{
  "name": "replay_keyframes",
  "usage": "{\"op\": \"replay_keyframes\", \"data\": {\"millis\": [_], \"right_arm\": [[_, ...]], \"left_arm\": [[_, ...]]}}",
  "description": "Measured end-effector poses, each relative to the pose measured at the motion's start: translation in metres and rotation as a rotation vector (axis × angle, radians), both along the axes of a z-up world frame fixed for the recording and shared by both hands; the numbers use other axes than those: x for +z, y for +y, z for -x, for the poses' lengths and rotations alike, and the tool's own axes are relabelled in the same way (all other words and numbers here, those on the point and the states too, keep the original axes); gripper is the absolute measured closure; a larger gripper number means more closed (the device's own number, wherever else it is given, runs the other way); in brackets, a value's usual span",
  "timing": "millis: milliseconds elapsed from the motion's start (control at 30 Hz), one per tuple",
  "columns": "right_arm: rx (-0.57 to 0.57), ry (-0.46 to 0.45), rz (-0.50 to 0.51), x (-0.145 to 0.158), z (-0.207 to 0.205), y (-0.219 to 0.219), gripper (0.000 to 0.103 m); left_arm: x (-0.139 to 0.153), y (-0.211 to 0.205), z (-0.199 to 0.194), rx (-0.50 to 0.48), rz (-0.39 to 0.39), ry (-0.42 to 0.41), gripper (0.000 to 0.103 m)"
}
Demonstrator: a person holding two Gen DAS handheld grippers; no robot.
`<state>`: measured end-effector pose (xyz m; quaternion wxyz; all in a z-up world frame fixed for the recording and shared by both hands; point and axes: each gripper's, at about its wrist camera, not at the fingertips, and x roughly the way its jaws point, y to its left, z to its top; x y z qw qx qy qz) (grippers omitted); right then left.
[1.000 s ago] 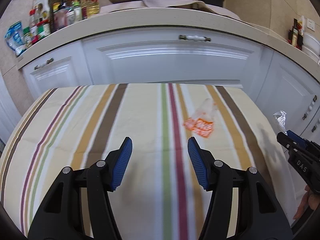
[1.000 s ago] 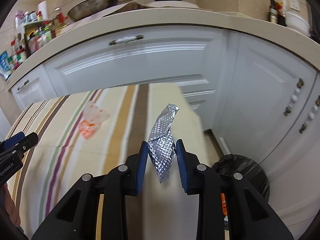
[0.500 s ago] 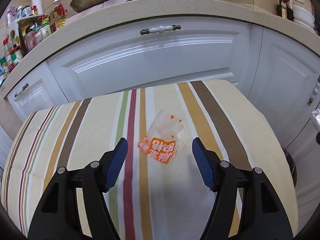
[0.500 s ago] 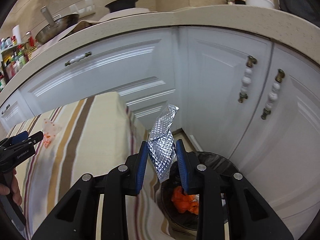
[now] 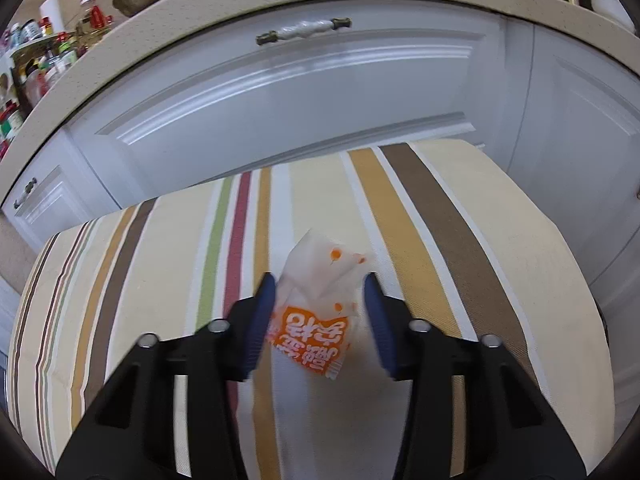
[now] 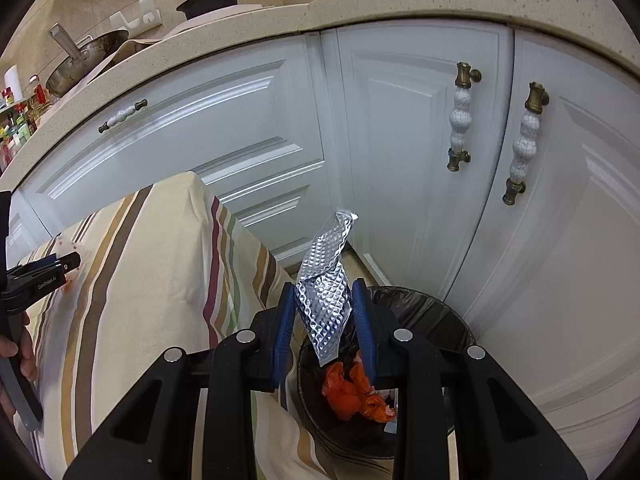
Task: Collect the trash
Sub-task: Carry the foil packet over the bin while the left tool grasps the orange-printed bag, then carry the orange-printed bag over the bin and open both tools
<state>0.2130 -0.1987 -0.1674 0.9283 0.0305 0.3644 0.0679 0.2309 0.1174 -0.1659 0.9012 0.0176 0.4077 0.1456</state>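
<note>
Now over the bin (image 6: 432, 312), right hand-held gripper (image 6: 325, 320) clamps foil wrapper (image 6: 326, 280); left (image 5: 320, 316) straddles orange packet (image 5: 316, 312), unclosed.

White cabinet doors (image 6: 392, 152) with ceramic handles (image 6: 460, 120) fill twelve o'clock; a pan (image 6: 80, 64) and bottles (image 5: 52, 52) stand at ten o'clock.

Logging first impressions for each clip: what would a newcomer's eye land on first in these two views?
Probably the crinkled silver foil wrapper pinched in the right gripper, above the black-lined trash bin that already holds orange trash. Next, the orange-and-white snack packet lying on the striped tablecloth, framed between the open fingers of the left gripper.
</note>
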Motion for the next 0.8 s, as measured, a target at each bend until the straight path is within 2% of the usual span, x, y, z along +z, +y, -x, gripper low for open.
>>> {"op": "replay_keyframes", "data": {"millis": [67,133,233,567,800], "right_arm": [[0.003,0.002,-0.001,-0.001,0.0,0.0,0.073],[0.004,0.003,-0.001,-0.002,0.0,0.0,0.073],[0.002,0.002,0.0,-0.002,0.0,0.0,0.073],[-0.016,-0.03,-0.007,0.008,0.01,-0.01,0.073],[-0.032,-0.053,-0.013,0.017,0.02,-0.019,0.073]], "left_arm": [[0.0,-0.003,0.0,-0.019,-0.005,-0.001,0.068],[0.001,-0.007,0.001,-0.034,-0.013,-0.008,0.077],[0.003,-0.011,0.004,-0.038,-0.033,-0.022,0.082],[0.008,-0.021,0.018,-0.039,-0.021,-0.036,0.085],[0.026,-0.036,0.033,-0.052,-0.011,-0.069,0.085]]}}
